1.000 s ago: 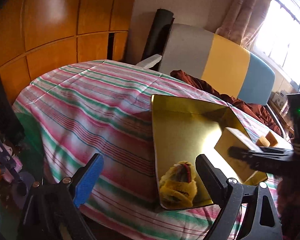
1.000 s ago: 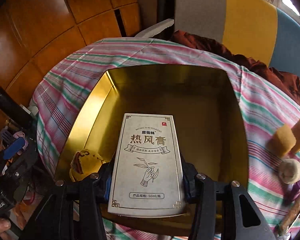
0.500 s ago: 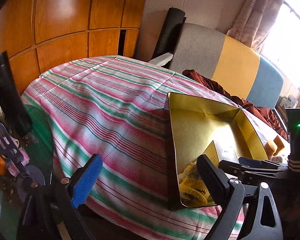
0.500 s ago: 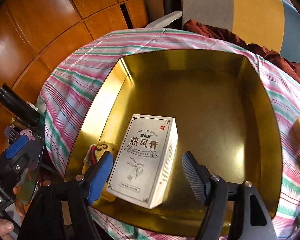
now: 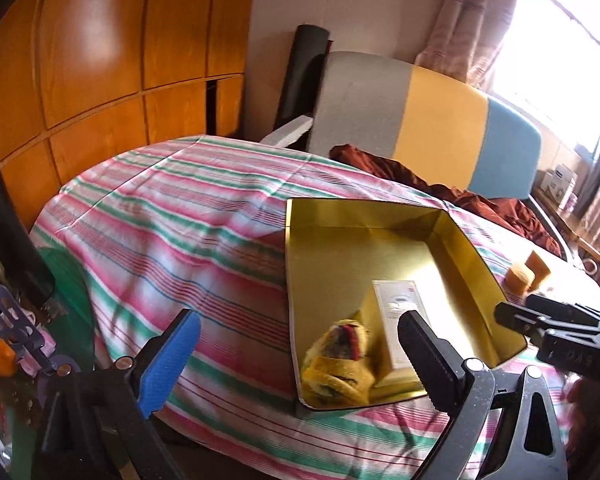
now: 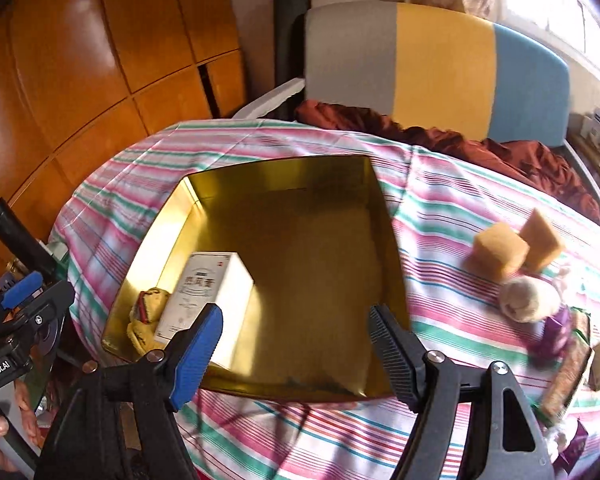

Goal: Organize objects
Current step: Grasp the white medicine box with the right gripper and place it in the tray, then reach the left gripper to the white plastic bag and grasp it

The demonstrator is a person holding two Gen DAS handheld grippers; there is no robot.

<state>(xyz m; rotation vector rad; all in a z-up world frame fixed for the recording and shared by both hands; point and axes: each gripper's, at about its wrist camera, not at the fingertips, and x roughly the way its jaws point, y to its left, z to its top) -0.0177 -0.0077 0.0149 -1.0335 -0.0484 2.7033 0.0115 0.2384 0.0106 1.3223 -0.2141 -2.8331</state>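
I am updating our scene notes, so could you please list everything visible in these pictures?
tin: one, gold, open on the striped cloth
carton: one, white, inside the tin at its near left
plush toy: one, yellow, in the tin's near left corner beside the carton
sponge blocks: two, tan, on the cloth right of the tin
ball: one, cream, below the blocks
packets: several, purple and green, right edge
cloth: one, pink, green and white stripes
headboard: one, grey, yellow, blue
left claw: empty, jaws opening
right claw: open, empty
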